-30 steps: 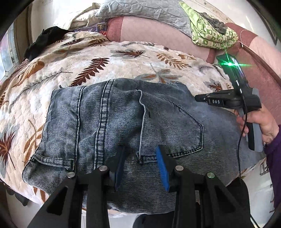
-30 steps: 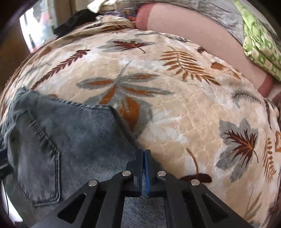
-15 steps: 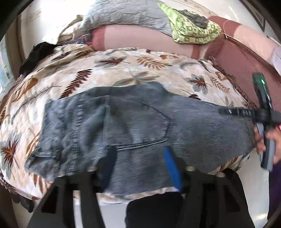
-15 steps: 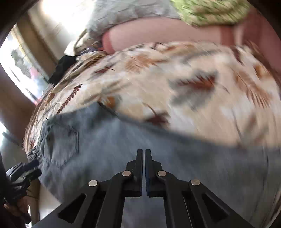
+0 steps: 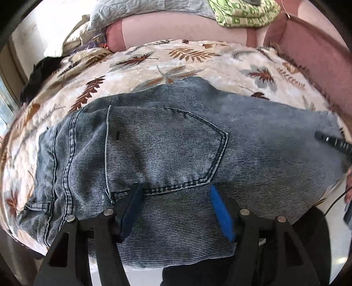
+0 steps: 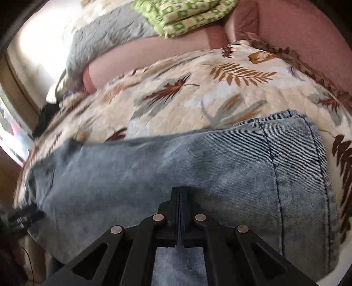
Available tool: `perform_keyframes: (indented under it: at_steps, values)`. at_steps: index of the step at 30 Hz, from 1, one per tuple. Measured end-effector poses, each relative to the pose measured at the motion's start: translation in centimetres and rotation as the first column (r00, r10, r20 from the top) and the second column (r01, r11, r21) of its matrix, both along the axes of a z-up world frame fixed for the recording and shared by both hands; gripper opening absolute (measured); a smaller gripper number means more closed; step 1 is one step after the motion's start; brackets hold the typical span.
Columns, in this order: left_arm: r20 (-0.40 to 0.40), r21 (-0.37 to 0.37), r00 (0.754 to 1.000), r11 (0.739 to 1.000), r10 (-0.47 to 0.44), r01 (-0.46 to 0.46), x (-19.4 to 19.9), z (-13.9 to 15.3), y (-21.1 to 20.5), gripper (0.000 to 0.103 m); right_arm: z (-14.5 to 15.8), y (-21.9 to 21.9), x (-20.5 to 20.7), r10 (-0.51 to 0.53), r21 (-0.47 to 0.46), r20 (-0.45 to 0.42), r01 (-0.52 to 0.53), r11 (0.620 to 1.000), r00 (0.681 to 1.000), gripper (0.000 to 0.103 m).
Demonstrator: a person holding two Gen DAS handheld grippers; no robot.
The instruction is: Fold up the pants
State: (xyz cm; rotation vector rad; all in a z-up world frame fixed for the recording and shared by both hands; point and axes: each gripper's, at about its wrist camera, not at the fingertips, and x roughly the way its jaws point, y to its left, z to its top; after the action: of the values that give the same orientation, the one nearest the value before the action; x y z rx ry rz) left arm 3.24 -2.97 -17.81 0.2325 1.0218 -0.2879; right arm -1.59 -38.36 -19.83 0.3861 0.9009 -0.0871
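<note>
Faded blue jeans [image 5: 167, 154] lie flat across the leaf-print quilt [image 5: 187, 59], back pocket [image 5: 167, 151] up, waistband at the left. My left gripper [image 5: 176, 204] is open and empty, hovering over the near edge of the jeans below the pocket. In the right wrist view the jeans [image 6: 198, 167] stretch across, with the folded leg end [image 6: 308, 167] at the right. My right gripper [image 6: 180, 198] is shut with its tips over the denim; I cannot see any fabric pinched between them. Its tip shows at the right edge of the left wrist view [image 5: 334, 143].
A pink sofa back [image 5: 198, 30] runs behind the quilt, with a grey quilted blanket [image 5: 154, 11] and a folded green-patterned cloth [image 5: 244, 13] on top. Dark clothing [image 5: 41, 72] lies at the far left. The seat edge and floor are close below my grippers.
My right gripper has swung right along the leg to near its folded end. My left gripper has pulled back slightly and shifted right, so the pocket now sits centered ahead of it.
</note>
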Motion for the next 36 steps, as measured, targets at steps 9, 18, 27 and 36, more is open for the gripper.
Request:
perform_keyframes:
  at_steps: [9,18,27,36]
  values:
    - [0.033,-0.054,0.998,0.997,0.059,-0.057,-1.2,3.1,2.3,0.065,3.1,1.8,1.9,0.041,-0.002,0.006,-0.041,0.999,0.999,0.004]
    - [0.023,-0.003,0.970,0.970,0.243,-0.243,1.0,2.1,8.2,0.065,0.5,6.9,7.2,0.135,-0.051,-0.068,-0.139,0.989,0.988,0.004]
    - [0.023,-0.003,0.967,0.967,0.255,-0.255,2.1,1.0,8.5,0.067,0.3,6.7,9.7,0.110,-0.128,-0.050,-0.115,0.985,0.993,0.003]
    - [0.092,-0.010,0.960,0.964,0.266,-0.266,-0.1,3.6,9.8,0.067,3.8,9.1,6.9,0.202,0.033,0.015,-0.203,0.979,0.979,0.004]
